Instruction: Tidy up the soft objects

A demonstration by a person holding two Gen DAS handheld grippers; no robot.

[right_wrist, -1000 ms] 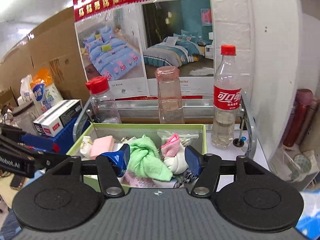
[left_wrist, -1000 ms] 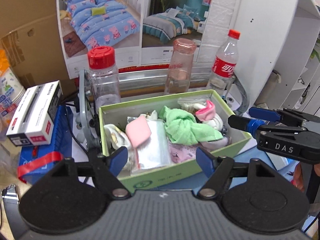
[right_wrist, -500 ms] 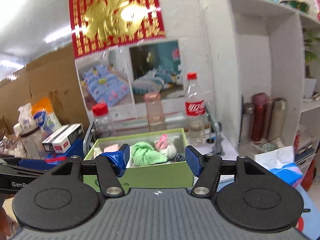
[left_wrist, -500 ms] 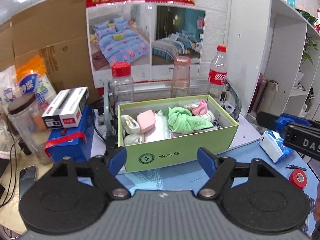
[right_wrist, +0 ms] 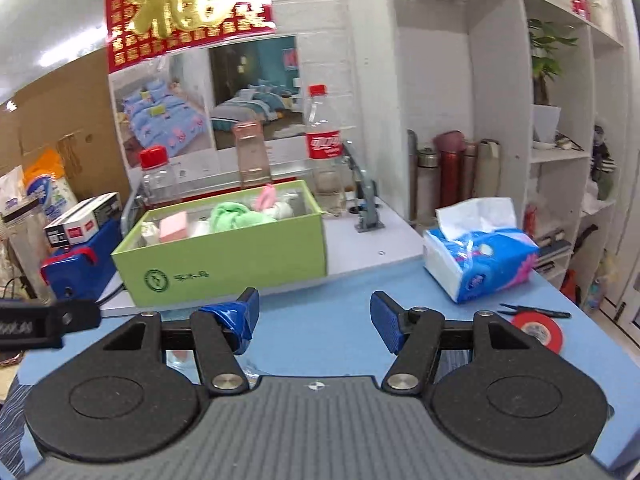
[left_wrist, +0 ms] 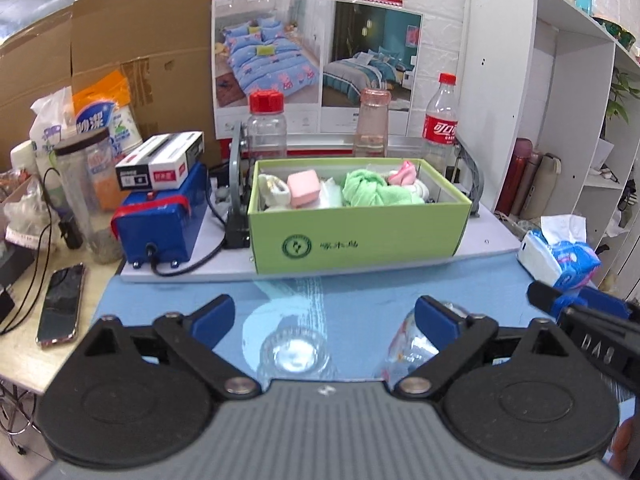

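Jaws spread wide and empty on left gripper (left_wrist: 324,316) and right gripper (right_wrist: 314,318), green box (left_wrist: 356,236) of soft objects well ahead of both, best approached level over its near wall.

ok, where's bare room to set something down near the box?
Free: blue mat between the green box and both open grippers; white board between box and tissue pack. Crowded: left of box, behind it by the bottles, red tape corner.
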